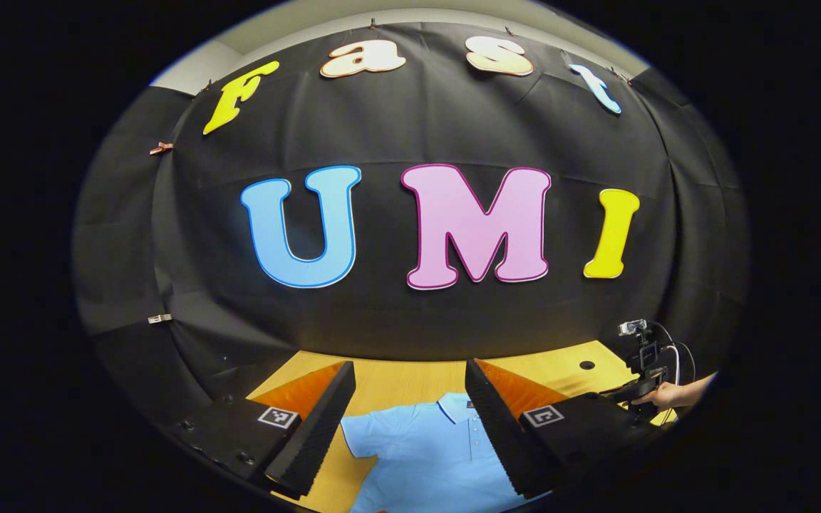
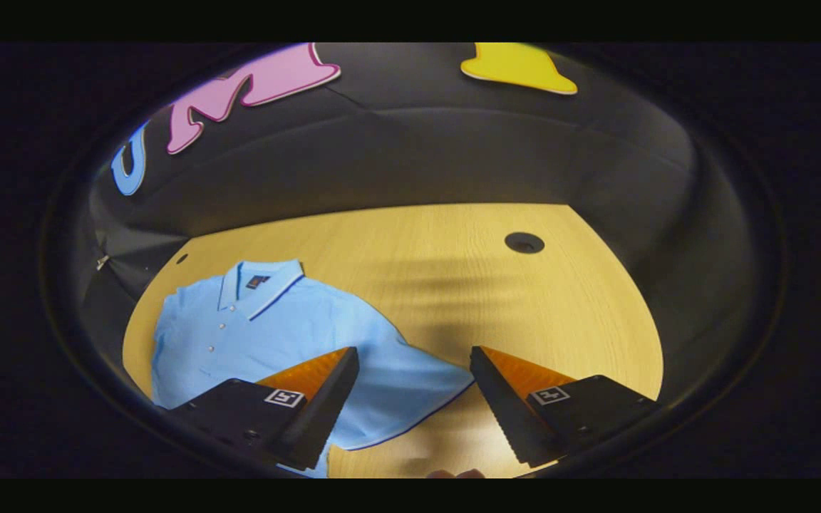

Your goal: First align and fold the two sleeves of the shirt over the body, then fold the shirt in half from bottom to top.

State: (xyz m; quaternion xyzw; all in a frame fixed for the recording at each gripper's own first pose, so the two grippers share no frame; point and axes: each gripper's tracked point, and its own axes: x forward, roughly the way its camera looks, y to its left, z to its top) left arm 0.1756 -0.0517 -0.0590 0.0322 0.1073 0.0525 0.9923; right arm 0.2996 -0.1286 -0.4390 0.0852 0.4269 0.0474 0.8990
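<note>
Left hand-held gripper [image 1: 410,399]: fingers spread wide apart, nothing between them, held level and pointing forward. Right hand-held gripper [image 2: 414,381]: fingers likewise parted, empty, tilted downward. In the left gripper view, far right: a hand [image 1: 667,394] gripping the other hand-held gripper, forearm reaching in from the edge.

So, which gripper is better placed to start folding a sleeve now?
Probably the right gripper: its open fingers sit low over the sleeve of the shirt. The left gripper, also open, looks higher and points mostly at the wall.
</note>
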